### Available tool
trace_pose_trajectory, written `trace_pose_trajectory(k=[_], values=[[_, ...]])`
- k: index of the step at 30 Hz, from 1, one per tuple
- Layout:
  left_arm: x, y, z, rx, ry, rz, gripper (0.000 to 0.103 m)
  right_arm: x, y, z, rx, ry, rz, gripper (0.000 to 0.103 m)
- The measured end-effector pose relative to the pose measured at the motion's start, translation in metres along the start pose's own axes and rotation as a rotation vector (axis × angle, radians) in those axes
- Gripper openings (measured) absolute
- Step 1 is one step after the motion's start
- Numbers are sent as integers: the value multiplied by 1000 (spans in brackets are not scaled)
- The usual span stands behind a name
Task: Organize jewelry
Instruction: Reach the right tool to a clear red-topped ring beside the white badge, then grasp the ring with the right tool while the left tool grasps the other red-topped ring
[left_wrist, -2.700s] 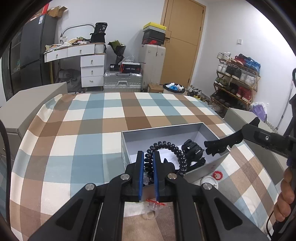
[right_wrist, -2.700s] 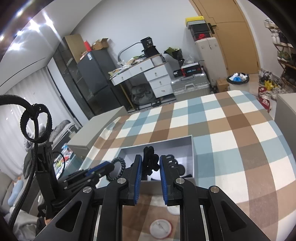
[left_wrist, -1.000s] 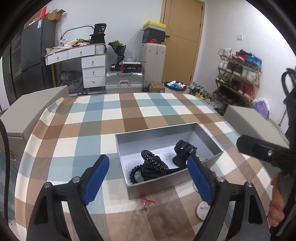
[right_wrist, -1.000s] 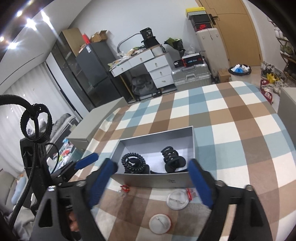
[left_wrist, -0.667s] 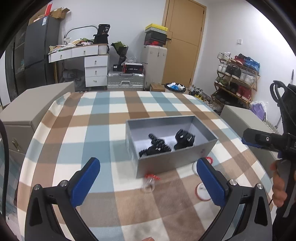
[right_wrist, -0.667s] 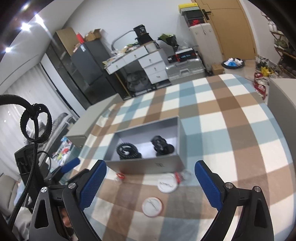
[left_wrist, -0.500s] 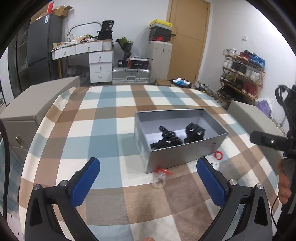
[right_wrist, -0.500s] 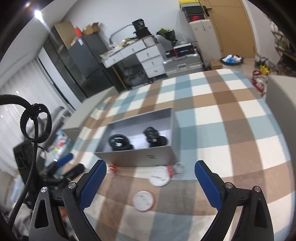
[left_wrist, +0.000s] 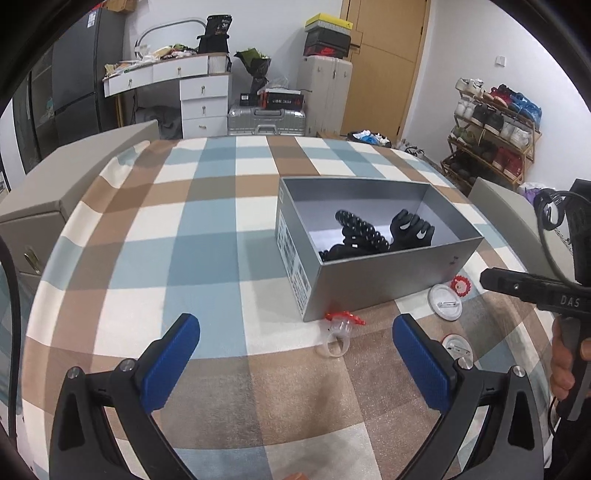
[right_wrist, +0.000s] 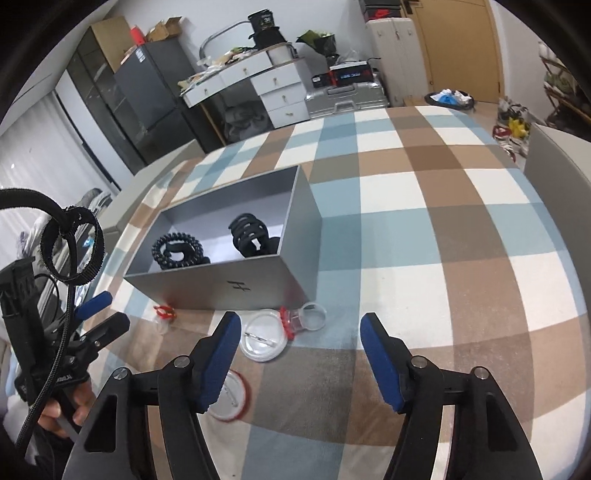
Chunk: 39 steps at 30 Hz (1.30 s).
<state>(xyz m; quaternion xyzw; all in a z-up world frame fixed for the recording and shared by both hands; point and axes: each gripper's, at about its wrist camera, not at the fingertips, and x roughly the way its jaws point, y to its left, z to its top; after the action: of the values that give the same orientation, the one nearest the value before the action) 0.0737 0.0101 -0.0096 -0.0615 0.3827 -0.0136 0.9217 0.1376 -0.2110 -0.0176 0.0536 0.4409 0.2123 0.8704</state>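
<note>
An open grey box (left_wrist: 391, 278) (right_wrist: 236, 286) stands on the checked tablecloth. Inside lie a black coiled hair tie (right_wrist: 177, 251) (left_wrist: 354, 229) and a black claw clip (right_wrist: 251, 230) (left_wrist: 412, 229). In front of the box lie a clear ring with a red top (left_wrist: 338, 328) (right_wrist: 162, 314), a second clear ring with a red top (right_wrist: 303, 319) (left_wrist: 460, 286), and two round white badges (right_wrist: 262, 341) (right_wrist: 229, 397) (left_wrist: 445, 304) (left_wrist: 458, 345). My left gripper (left_wrist: 295, 358) is open and empty, near the first ring. My right gripper (right_wrist: 299, 354) is open and empty over the upper badge.
The tablecloth (left_wrist: 184, 240) covers a round-edged table. Grey boxes (left_wrist: 44, 195) (right_wrist: 557, 158) flank it left and right. Behind stand a white desk with drawers (left_wrist: 192, 92), suitcases, a door and a shoe rack (left_wrist: 495, 125).
Both grippers let go of the hair tie and the claw clip into the box, opened wide and drew back from the box toward the rings and badges.
</note>
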Motion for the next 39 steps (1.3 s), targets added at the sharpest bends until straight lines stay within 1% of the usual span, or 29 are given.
trace_pose_trajectory(k=[3, 5, 8, 11, 14, 19, 22, 24, 25, 29, 35, 39], values=[[0, -2, -2, 14, 4, 4, 102, 8, 4, -1, -24, 12, -27, 61], [0, -3, -3, 19, 7, 8, 102, 12, 8, -1, -48, 20, -48, 55], [1, -2, -4, 15, 17, 4, 102, 16, 14, -2, -83, 21, -72, 51], [2, -3, -5, 18, 19, 7, 102, 18, 17, -2, -100, 21, -74, 47], [4, -3, -7, 21, 31, 10, 102, 21, 18, -2, -111, 28, -86, 46], [5, -4, -8, 27, 35, 10, 102, 26, 14, 1, -86, 34, -77, 45], [6, -4, -8, 21, 39, 12, 102, 27, 17, 2, -102, 31, -95, 41], [4, -4, -9, 14, 32, 15, 102, 27, 18, 1, -108, 29, -93, 34], [4, -3, -9, 13, 32, 15, 102, 27, 18, 1, -109, 26, -102, 29], [4, -4, -8, 13, 33, 17, 102, 26, 18, 0, -121, 17, -104, 29], [5, -5, -9, 24, 38, 17, 102, 15, 19, 2, -121, 2, -66, 29], [8, -7, -9, 29, 50, 7, 102, 0, 18, 7, -87, -30, 9, 29]])
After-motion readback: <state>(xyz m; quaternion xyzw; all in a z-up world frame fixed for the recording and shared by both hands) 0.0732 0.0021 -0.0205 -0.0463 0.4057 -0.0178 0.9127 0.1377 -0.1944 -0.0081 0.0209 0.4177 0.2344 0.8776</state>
